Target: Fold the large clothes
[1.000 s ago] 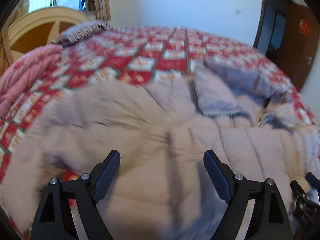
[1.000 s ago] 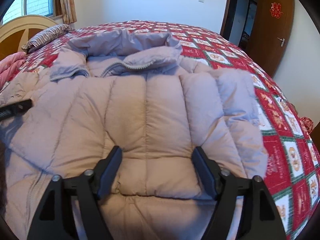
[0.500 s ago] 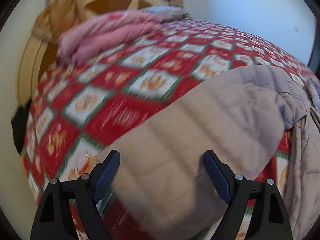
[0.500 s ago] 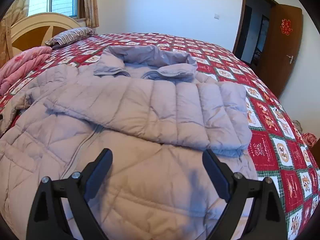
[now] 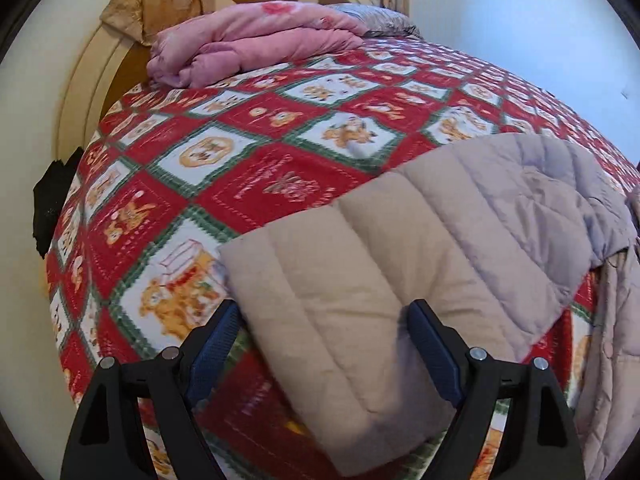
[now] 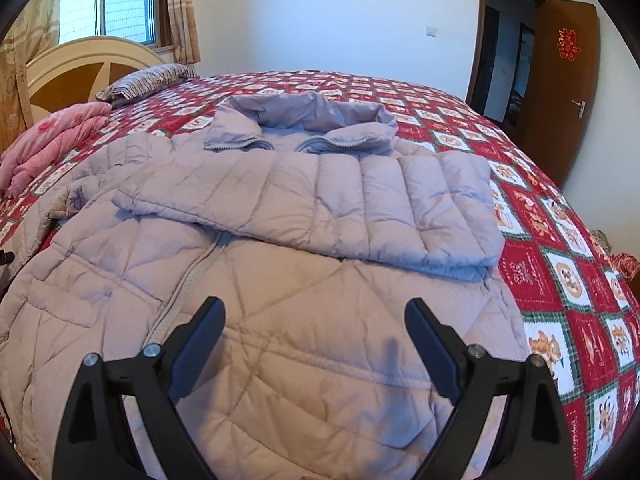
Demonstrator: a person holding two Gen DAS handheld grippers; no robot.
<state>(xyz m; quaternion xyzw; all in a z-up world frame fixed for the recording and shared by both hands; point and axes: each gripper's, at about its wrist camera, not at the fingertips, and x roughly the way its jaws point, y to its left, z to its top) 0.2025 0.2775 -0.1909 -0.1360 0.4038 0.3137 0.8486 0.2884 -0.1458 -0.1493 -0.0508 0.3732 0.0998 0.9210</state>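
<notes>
My left gripper (image 5: 320,354): jaws spread wide, straddling cuff end of outstretched sleeve (image 5: 400,276), not pinching it. My right gripper (image 6: 314,344): jaws released, above lower front of lilac puffer jacket (image 6: 256,280), nothing grasped. Jacket lies zip-up on bed (image 6: 560,280), centre of right view, other sleeve folded across chest. Red paper character on door (image 6: 566,44), upper right, unreadable. Quilt squares carry script too blurred to read. Pink blanket (image 5: 256,54) folded, upper left in left view.
</notes>
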